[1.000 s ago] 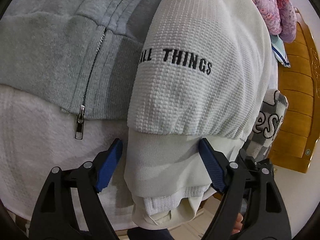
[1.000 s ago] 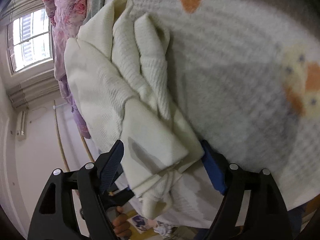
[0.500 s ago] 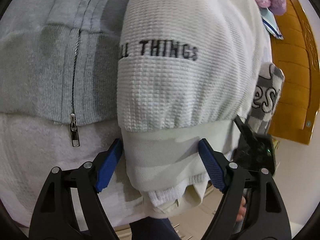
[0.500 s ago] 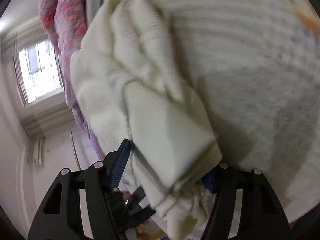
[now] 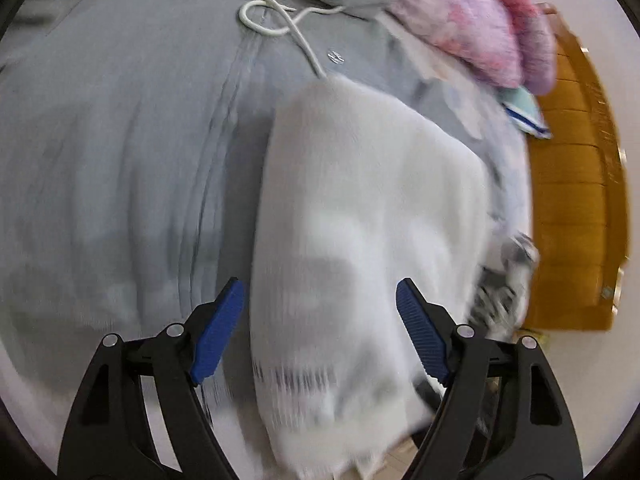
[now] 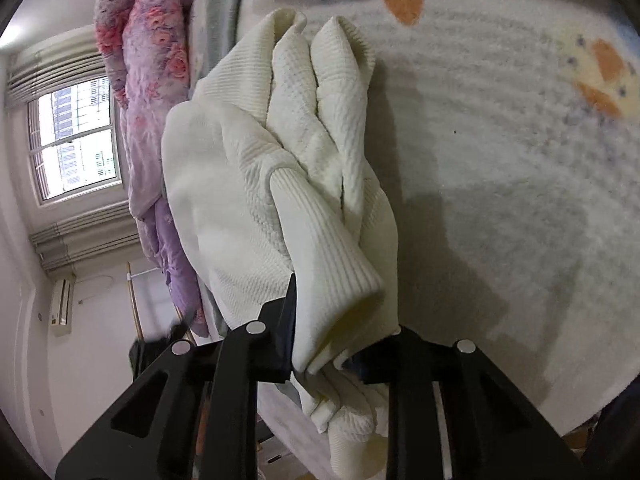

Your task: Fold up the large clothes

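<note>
White sweater (image 6: 280, 184) | bunched at the bed's (image 6: 500, 184) edge | right gripper (image 6: 344, 332) closing on its cuff | left gripper (image 5: 320, 328) wide, sweater between, not pinched

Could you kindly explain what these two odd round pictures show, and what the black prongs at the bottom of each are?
There is no robot here: a person holds a two-finger gripper in each hand, and each carries a fisheye camera looking forward along its fingers, hence the round, bent pictures. The black prongs are those fingers.

The left gripper is open; the view is blurred. A white waffle-knit sweater lies between its blue pads without being pinched, on top of a grey zip hoodie with a white drawstring. A pink fluffy blanket and a wooden bed board sit to the right.

The right gripper is closing its fingers on a ribbed cuff of the same cream-white sweater, which lies on a pale fleece bed cover. A window shows at the left.
</note>
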Available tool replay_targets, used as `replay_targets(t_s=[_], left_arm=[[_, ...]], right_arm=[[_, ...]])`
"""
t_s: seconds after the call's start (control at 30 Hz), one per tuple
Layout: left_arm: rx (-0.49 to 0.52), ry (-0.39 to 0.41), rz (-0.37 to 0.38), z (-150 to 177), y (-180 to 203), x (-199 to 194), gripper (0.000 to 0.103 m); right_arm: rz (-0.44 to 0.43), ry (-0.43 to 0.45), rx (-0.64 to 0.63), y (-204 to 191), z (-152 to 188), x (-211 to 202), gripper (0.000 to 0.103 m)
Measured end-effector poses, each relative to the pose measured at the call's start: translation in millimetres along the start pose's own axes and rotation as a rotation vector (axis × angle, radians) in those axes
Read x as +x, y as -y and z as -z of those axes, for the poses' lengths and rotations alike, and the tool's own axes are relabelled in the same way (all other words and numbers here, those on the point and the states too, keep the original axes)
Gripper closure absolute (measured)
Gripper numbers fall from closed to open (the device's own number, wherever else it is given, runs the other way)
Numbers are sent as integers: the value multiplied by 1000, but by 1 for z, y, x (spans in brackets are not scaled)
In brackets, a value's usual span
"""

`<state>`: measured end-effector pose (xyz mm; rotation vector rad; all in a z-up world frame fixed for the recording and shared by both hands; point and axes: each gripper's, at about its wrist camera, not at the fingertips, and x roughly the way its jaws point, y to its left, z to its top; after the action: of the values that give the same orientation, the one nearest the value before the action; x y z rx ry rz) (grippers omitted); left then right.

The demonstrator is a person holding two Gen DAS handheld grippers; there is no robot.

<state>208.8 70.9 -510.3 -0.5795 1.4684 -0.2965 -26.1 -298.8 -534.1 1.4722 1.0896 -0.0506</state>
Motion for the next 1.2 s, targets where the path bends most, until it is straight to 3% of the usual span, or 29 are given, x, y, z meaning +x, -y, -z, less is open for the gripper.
replay_targets(t_s=[0.1,0.23,0.33,0.4,0.5,0.6,0.8,1.0,1.2], left_arm=[[0,-11,-19,-28,10,28,24],[12,-29,-37,-42,14,55,20],[49,24,-45,-33,21,48,39],[79,57,-60,-25,28,39,62],[84,104,-56,-14,43,23,73],[117,159,-66,1,65,0,76],[176,220,-4,20,111,-37,77],[229,324,69,33,165,-83,77],[303,429,167,36,240,-118,77]], right_arm=[[3,-27,-7,5,-3,-1,83],[18,-47,9,11,-10,2,83],[59,-58,-21,4,-12,2,83],[97,-58,-67,-6,-11,0,83],[172,-51,-174,-28,-11,-7,85],[199,-46,-263,-47,-14,-16,85],[245,29,-502,-103,-22,-58,86],[164,86,-653,-164,-40,-106,86],[68,166,-698,-203,-71,-163,86]])
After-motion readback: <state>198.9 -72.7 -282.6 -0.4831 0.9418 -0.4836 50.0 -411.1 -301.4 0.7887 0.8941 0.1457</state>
